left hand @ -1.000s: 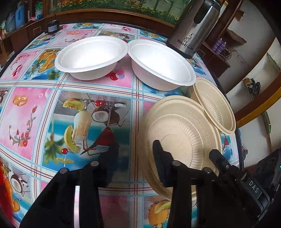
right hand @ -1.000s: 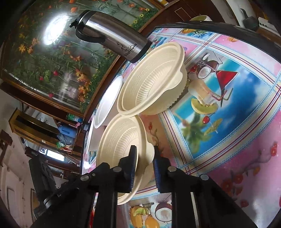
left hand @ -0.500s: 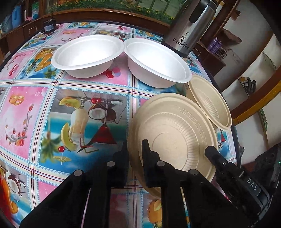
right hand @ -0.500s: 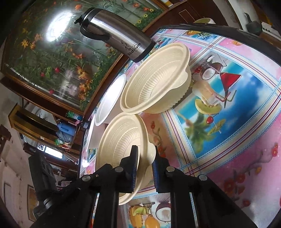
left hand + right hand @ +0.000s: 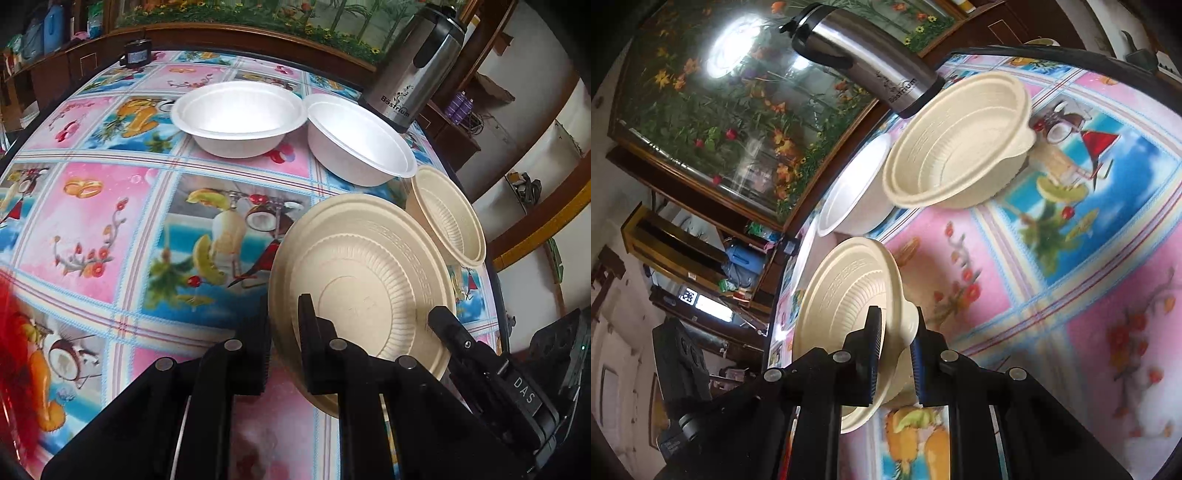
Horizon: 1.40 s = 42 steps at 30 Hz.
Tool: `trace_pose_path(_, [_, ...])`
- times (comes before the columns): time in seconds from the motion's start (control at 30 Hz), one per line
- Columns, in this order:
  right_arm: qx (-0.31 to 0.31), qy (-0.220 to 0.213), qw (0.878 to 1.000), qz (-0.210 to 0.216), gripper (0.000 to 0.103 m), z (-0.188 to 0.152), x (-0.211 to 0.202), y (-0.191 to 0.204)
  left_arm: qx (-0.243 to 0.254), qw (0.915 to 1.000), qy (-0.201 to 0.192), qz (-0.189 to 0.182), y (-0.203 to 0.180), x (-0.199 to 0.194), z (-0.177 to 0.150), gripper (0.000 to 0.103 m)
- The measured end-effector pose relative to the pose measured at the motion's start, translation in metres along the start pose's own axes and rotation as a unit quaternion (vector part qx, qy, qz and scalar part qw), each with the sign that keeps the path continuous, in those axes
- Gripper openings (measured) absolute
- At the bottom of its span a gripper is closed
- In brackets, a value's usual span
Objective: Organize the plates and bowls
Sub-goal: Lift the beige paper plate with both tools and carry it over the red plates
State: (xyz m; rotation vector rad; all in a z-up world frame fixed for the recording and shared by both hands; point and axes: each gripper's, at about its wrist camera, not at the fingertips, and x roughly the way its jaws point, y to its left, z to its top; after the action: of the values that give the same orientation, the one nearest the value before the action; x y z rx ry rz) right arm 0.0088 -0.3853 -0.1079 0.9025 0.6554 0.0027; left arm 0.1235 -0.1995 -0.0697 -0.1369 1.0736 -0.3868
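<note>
Plates first: the left gripper (image 5: 282, 347) is clamped on the rim of a beige ribbed plate (image 5: 369, 295), one finger outside the rim at the plate's 8 o'clock, the other pressed on its inner face. The plate is tilted up toward the camera above the fruit-print tablecloth (image 5: 110, 229). In the left wrist view, at 2 o'clock from this plate, a beige ribbed bowl (image 5: 448, 218) sits near the table's edge. Farther back stand two white foam bowls, one at 12 o'clock (image 5: 238, 112) and one at 1 o'clock (image 5: 360, 138), their rims just beside each other. A steel thermos jug (image 5: 417, 70) marked "Bastrium" stands behind the second white bowl.

The right gripper (image 5: 895, 354) pinches the rim of a second beige dish (image 5: 849, 291), its blue-edged fingers closed on either side of the wall. This dish is held on edge, its hollow facing 9 o'clock. Only the right wrist view shows this grasp; the left wrist view shows just that tool's black body (image 5: 517, 387) at 4 o'clock.

In the right wrist view the beige ribbed bowl (image 5: 960, 147) appears at 1 o'clock, resting on the tablecloth (image 5: 1089, 258), with one white foam bowl (image 5: 849, 192) just beside it at 11 o'clock and the thermos jug (image 5: 864, 62) above. A flower mural (image 5: 720, 110) fills the upper left here.
</note>
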Motion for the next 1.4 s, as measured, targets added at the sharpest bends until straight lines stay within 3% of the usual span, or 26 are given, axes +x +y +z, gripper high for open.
trace_pose_path(0.33, [-0.017, -0.001, 1.000, 0.019, 0.015, -0.033, -0.006, 0.025, 0.021, 0.9985, -0.049, 0.008, 0.022, -0.054, -0.019, 0.011])
trace_pose_path(0.77, [-0.090, -0.019, 0.995, 0.032, 0.015, -0.071, -0.046, 0.094, 0.034, 0.9904, -0.134, -0.005, 0.042, -0.135, -0.039, 0.011])
trace_pose_path(1.4, [-0.163, -0.017, 0.984, 0.067, 0.016, -0.110, -0.067, 0.174, 0.008, 0.9779, -0.209, -0.004, 0.096, -0.211, -0.065, 0.011])
